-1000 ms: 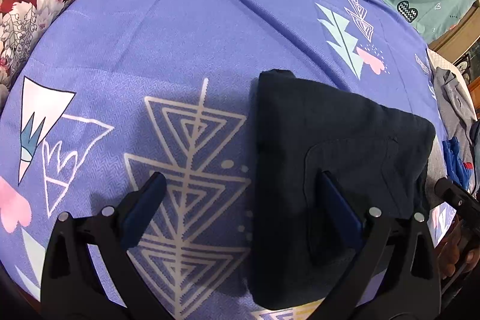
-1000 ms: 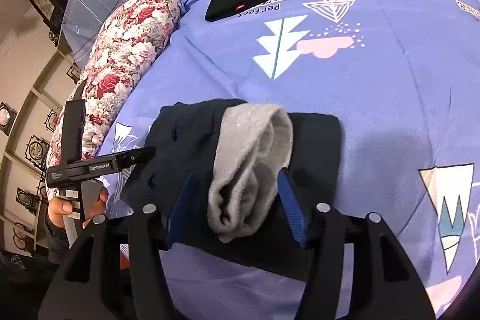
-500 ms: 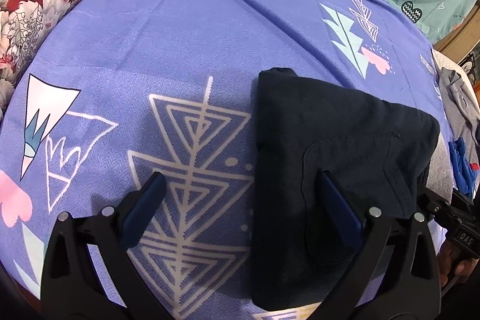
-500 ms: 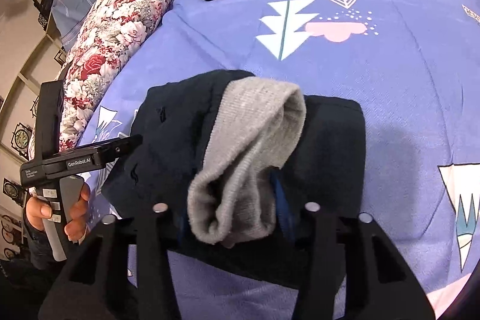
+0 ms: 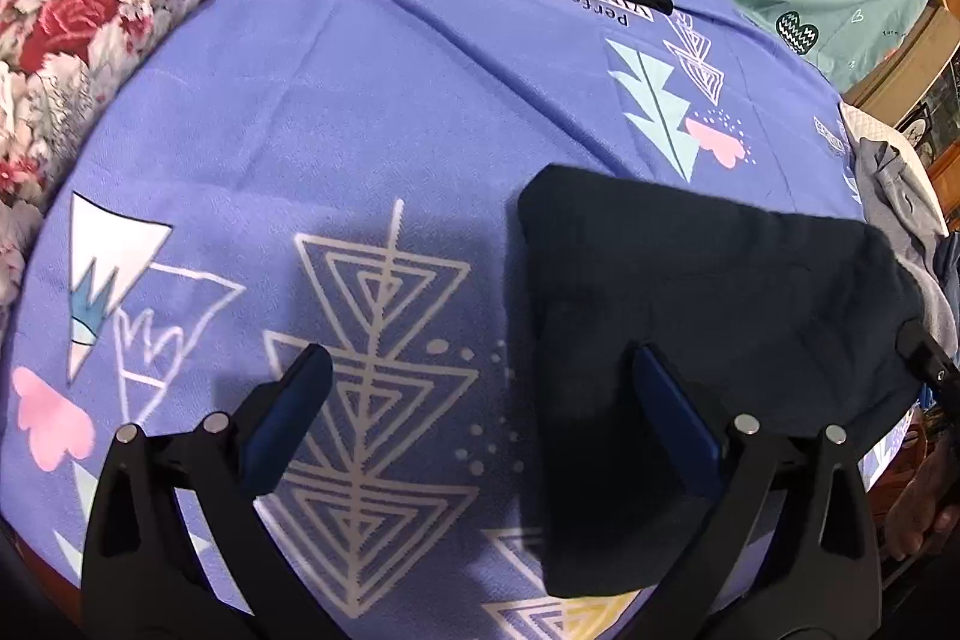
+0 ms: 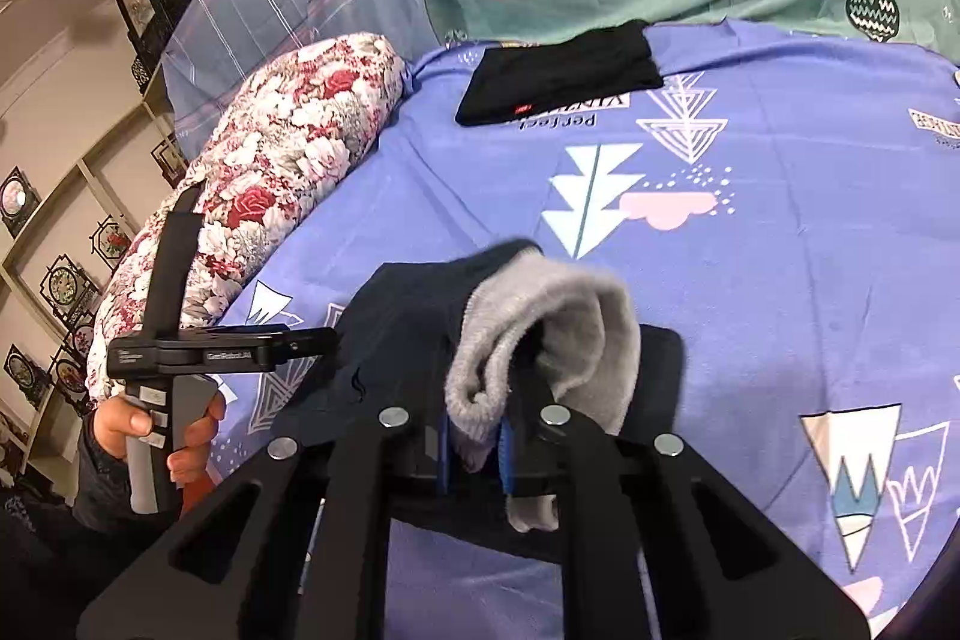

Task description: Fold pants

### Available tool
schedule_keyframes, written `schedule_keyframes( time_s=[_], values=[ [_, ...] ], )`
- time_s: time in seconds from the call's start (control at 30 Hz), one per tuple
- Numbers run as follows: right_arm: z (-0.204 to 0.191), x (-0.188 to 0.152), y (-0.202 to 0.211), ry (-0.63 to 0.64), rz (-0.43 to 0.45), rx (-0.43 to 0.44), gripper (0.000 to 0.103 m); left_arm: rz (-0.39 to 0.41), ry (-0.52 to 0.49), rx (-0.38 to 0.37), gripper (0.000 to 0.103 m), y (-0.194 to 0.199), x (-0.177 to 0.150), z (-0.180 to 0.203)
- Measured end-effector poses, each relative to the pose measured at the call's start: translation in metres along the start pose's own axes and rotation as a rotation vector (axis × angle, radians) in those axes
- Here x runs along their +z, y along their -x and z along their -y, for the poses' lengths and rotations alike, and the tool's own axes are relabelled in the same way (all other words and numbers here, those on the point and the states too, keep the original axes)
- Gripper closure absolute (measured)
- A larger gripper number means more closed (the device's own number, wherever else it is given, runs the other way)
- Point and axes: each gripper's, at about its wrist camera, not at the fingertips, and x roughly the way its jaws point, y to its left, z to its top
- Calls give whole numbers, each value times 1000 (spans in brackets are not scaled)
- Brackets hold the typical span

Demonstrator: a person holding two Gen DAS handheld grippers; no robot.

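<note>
— The right gripper (image 6: 474, 451) has just been closing; a moment ago its jaws stood wide on either side of the grey fleece lining (image 6: 540, 340), and now they're pinched onto it. It has lifted a bit too, so the cloth rides higher.

— What exactly is it holding?

— The turned-out grey inside of the dark pants (image 5: 690, 304), bunched between the blue pads (image 6: 443, 451). The rest of the pants lies folded on the purple bedsheet (image 5: 360, 112), near the bed's front edge.

— And the left gripper (image 5: 480, 400)?

— Jaws wide apart, clamped on nothing. One finger hangs over the sheet's triangle print, the other over the pants' near corner; whether it touches the cloth I can't tell.

— Anything else on the bed?

— A folded black garment (image 6: 564, 70) at the far side, and a floral bolster (image 6: 288, 196) along the left.
</note>
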Motion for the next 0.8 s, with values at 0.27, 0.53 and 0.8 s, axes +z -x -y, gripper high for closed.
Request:
schedule_keyframes(
  time_s=[0.27,0.53,0.8],
  values=[
    [33,-31,-39,-71,-178,-65,90,-46,-29,27,2,-21,-5,9],
    [59,-34,-11,-210,-160,30,52,-71,21,1,2,-24,-5,2],
    [47,-43,-24,-194,-234,63,52,-71,15,15,2,-24,-5,4]
  ],
)
